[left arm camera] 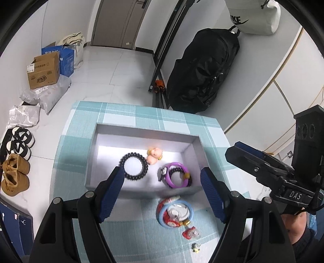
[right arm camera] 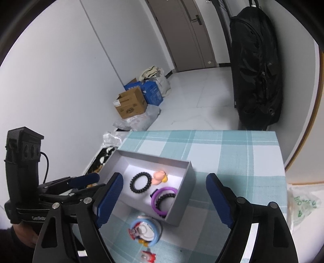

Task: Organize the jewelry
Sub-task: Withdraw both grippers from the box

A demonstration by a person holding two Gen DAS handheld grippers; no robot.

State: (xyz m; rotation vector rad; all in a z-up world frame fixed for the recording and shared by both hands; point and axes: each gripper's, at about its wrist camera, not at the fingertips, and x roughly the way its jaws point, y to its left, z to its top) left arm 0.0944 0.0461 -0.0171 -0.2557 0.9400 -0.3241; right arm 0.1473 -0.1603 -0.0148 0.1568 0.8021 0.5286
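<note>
A worktop (left arm camera: 182,119) with a teal checked cloth stands in a white room with a tiled floor. Both grippers hang over its near part with the jaws wide apart and nothing between them: the left gripper (left arm camera: 162,192) and, to the right of it, the right gripper (right arm camera: 164,200).

Nearest on the cloth lie a tiny yellow charm (left arm camera: 196,247) and a small red clip (left arm camera: 190,233). Just beyond them is a blue ring (left arm camera: 175,212) around a red and white toy piece, close to the near wall of the grey box (left arm camera: 141,129). Inside the box are a black coil tie (left arm camera: 133,166) on the left, a purple ring (left arm camera: 178,175) with another black tie inside it on the right, and a pink charm (left arm camera: 155,155) farther back.

I judge that the blue ring is the next thing to take. It would be good to come down straight over it, to close on the rim only, and to lift it clear over the box wall before letting go.

Beyond the worktop a black bag (left arm camera: 202,70) hangs. Above it a white bag (left arm camera: 253,16) shows part of the word "NIKE". The right gripper carries "DAS", the left one "GenRob". The printing on the cartons (left arm camera: 43,71) on the floor at the far left is too small to read.
</note>
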